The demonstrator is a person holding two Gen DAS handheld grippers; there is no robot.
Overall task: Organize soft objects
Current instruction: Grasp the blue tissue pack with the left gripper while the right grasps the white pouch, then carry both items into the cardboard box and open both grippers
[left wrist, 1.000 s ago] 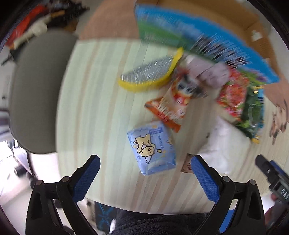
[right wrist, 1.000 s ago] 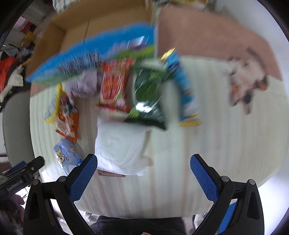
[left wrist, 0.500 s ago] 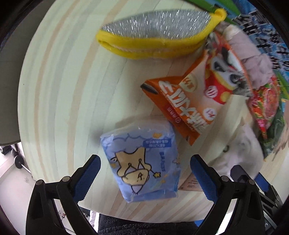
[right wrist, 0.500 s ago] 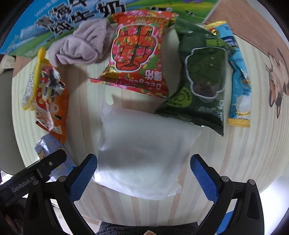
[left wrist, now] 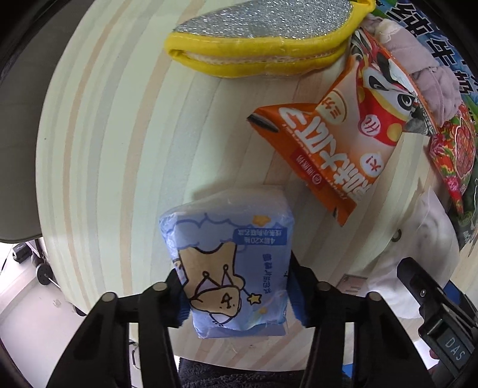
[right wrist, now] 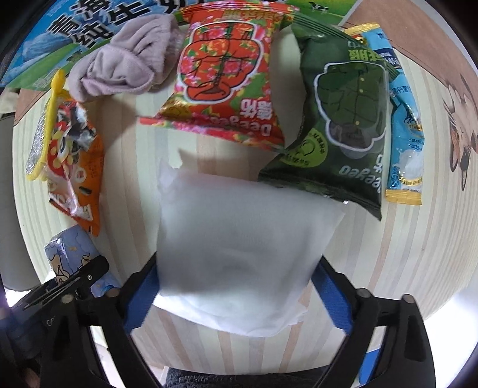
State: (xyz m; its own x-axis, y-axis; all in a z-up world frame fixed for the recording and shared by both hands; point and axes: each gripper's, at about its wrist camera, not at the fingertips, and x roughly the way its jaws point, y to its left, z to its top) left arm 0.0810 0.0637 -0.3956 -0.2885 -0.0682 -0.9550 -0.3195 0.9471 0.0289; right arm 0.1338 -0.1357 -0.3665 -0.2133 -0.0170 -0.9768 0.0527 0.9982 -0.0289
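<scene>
My left gripper (left wrist: 236,298) is shut on a blue tissue pack (left wrist: 230,259) with a cartoon bear, on the striped table (left wrist: 119,149). My right gripper (right wrist: 236,295) is shut on a white soft packet (right wrist: 239,253); its blue pads press both sides. The blue tissue pack (right wrist: 71,256) also shows at the left of the right wrist view. A mauve cloth (right wrist: 125,68) lies at the back.
An orange snack bag (left wrist: 337,149), a yellow and silver sponge mitt (left wrist: 263,38), a red snack bag (right wrist: 227,80), a green snack bag (right wrist: 343,125) and a light blue sachet (right wrist: 403,128) lie on the table. A blue and green carton (right wrist: 74,27) stands behind.
Both grippers moved down and forward to the table. The left one closed on the blue tissue pack. The right one closed on the white packet.
</scene>
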